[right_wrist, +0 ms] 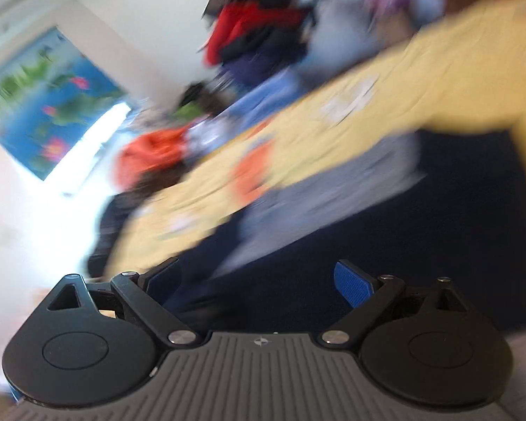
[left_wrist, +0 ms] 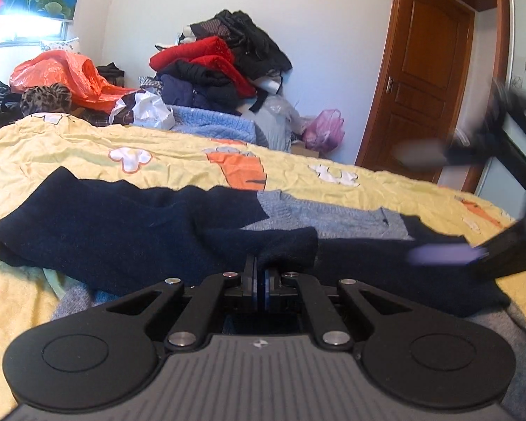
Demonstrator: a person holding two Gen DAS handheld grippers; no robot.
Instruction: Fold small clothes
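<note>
A small navy and grey knitted sweater [left_wrist: 129, 224] lies spread on the yellow bedspread [left_wrist: 87, 151]. My left gripper [left_wrist: 259, 270] is shut on a navy fold of the sweater near its front edge. My right gripper [left_wrist: 449, 207] shows blurred at the right of the left wrist view, open, its lower finger touching or just over the sweater's right end. In the right wrist view, which is tilted and motion-blurred, my right gripper [right_wrist: 263, 280] is open with blue pads [right_wrist: 354, 280] wide apart over the navy cloth [right_wrist: 368, 231], holding nothing.
A heap of red, black and navy clothes [left_wrist: 221, 63] stands behind the bed against the wall. An orange plastic bag [left_wrist: 66, 73] and a white bag [left_wrist: 143, 108] lie at the back left. A brown door [left_wrist: 420, 80] is at the right.
</note>
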